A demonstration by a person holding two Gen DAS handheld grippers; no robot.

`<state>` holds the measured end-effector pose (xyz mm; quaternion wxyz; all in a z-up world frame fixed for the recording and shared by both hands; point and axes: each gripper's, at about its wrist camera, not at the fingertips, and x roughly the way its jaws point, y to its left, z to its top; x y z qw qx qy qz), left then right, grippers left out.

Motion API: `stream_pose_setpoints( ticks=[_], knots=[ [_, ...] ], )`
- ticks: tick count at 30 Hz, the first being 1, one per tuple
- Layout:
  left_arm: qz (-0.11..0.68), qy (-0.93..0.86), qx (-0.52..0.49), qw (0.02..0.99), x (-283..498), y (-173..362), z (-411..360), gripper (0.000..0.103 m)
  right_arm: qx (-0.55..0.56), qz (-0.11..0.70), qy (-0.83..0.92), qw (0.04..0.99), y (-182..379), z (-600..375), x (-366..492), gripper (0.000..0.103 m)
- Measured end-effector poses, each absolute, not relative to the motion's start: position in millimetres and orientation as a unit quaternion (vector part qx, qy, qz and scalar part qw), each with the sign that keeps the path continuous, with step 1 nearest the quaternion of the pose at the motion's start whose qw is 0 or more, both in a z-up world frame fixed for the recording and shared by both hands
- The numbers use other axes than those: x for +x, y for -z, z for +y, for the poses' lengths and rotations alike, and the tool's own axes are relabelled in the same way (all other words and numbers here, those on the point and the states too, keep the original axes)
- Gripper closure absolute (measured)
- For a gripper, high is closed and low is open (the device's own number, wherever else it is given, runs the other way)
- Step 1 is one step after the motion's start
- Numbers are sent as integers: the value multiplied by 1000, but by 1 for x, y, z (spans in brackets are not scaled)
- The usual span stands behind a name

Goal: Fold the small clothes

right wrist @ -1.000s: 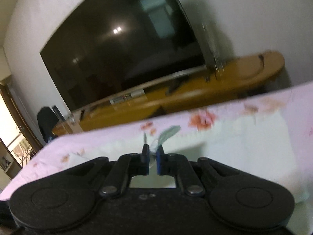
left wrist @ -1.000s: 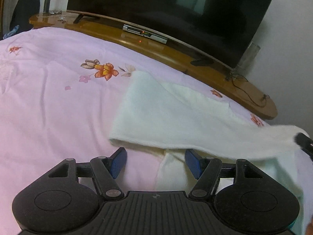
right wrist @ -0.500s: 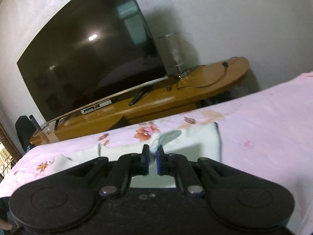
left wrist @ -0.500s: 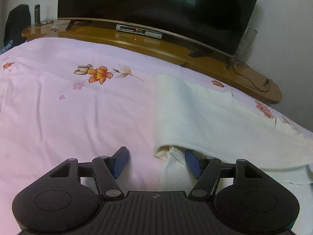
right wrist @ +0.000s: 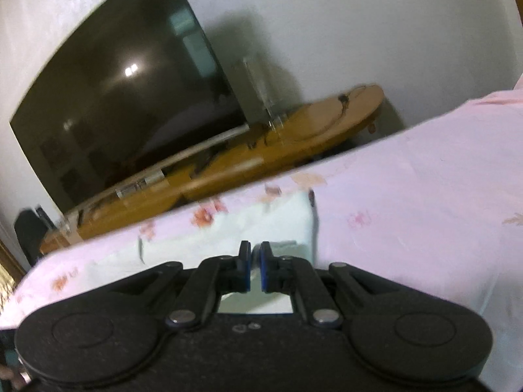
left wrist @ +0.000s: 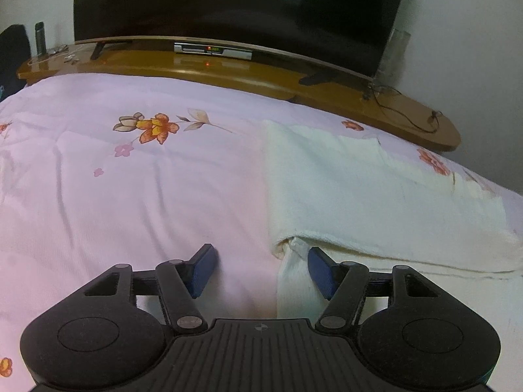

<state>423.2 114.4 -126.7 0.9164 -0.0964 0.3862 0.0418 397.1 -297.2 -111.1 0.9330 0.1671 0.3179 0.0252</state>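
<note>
With the cream garment [left wrist: 359, 196] lying folded on the pink bedspread [left wrist: 130, 196], the spread left gripper [left wrist: 260, 269] should close squarely on its near corner while the right gripper [right wrist: 256, 269], pressed together on nothing visible, stays clear.

Left gripper [left wrist: 260, 271] fingers spread wide; right gripper [right wrist: 256, 268] fingers closed, empty.

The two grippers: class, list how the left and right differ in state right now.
The left gripper stands open; the right gripper is shut. The left straddles the cream cloth's near left corner, one pad over the pink bedspread; the right's pads sit over the cloth's edge. Both have blue pads.
</note>
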Motion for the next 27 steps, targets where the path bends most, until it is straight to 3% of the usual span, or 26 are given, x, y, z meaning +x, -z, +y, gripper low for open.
stream_pose_setpoints(
  ticks=[3,6,7,15,17,19,27],
  knots=[
    [388,-40,-93,916,423,126,114,39,197,328,-30,924,119,-303,394,93],
    [386,-40,-92,917,422,126,114,39,228,320,-18,919,122,-307,388,69],
    [385,-40,-91,917,421,126,113,39,235,325,-22,916,124,-308,389,69],
    [382,-40,-78,920,419,127,109,39,226,359,-28,905,137,-294,396,80],
    [382,-40,-75,920,419,127,109,39,236,353,-27,905,137,-294,395,77],
    [382,-37,-71,920,419,127,108,39,225,361,-31,904,139,-289,396,97],
    [380,-33,-96,919,417,126,116,39,177,324,-35,929,114,-288,388,98]
  ],
)
